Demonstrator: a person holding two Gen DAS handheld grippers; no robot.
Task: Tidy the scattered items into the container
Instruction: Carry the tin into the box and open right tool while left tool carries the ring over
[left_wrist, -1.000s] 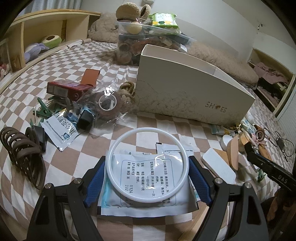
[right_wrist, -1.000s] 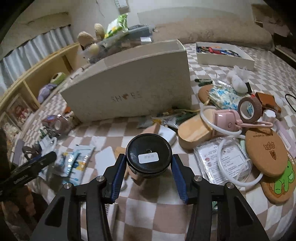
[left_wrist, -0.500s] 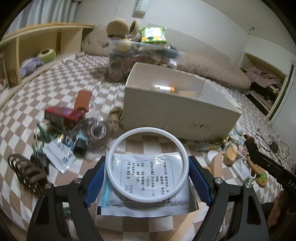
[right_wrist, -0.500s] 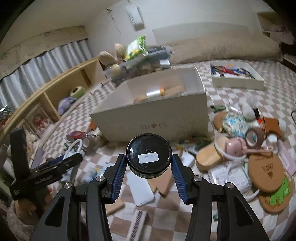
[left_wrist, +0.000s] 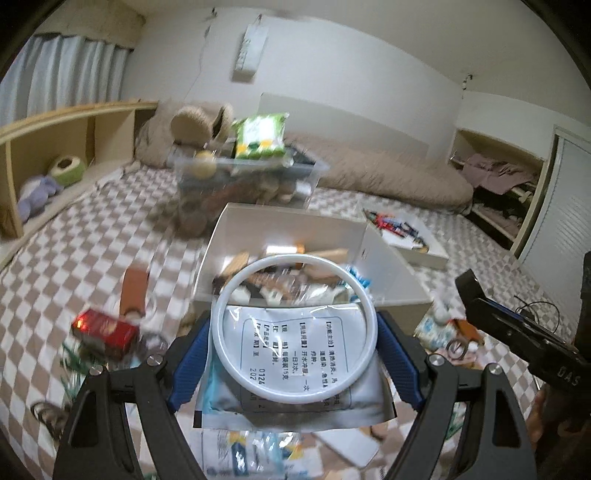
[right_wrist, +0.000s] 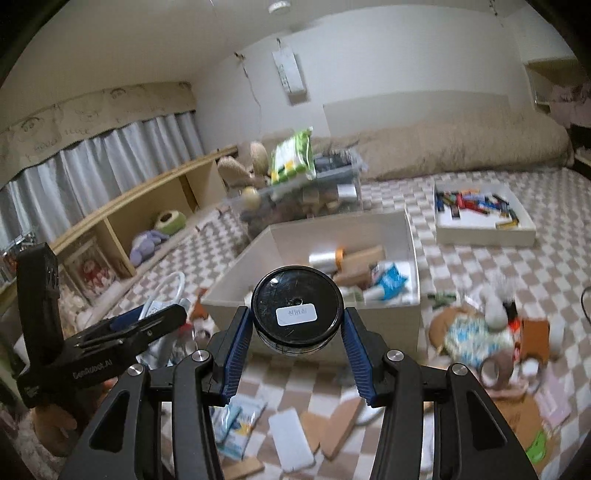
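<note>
My left gripper (left_wrist: 295, 354) is shut on a white ring (left_wrist: 229, 306) with a clear packet of printed text (left_wrist: 291, 354), held in the air in front of the open white shoe box (left_wrist: 402, 269). My right gripper (right_wrist: 297, 332) is shut on a round black-lidded jar (right_wrist: 295, 299), held above the near wall of the same box (right_wrist: 413, 251), which holds several items. The left gripper also shows in the right wrist view (right_wrist: 110, 332), low at the left.
Scattered items lie on the checkered bedding: a red box (left_wrist: 103, 328), a tape roll (right_wrist: 495, 369), a white bar (right_wrist: 291, 435), cork pieces (right_wrist: 340, 424). A clear bin (left_wrist: 243, 184) stands behind the box. A white tray of pens (right_wrist: 480, 214) sits at right. A shelf (left_wrist: 55, 147) runs along the left.
Both grippers have risen with their loads and moved toward the box. The box's inside is now visible from above in both views.
</note>
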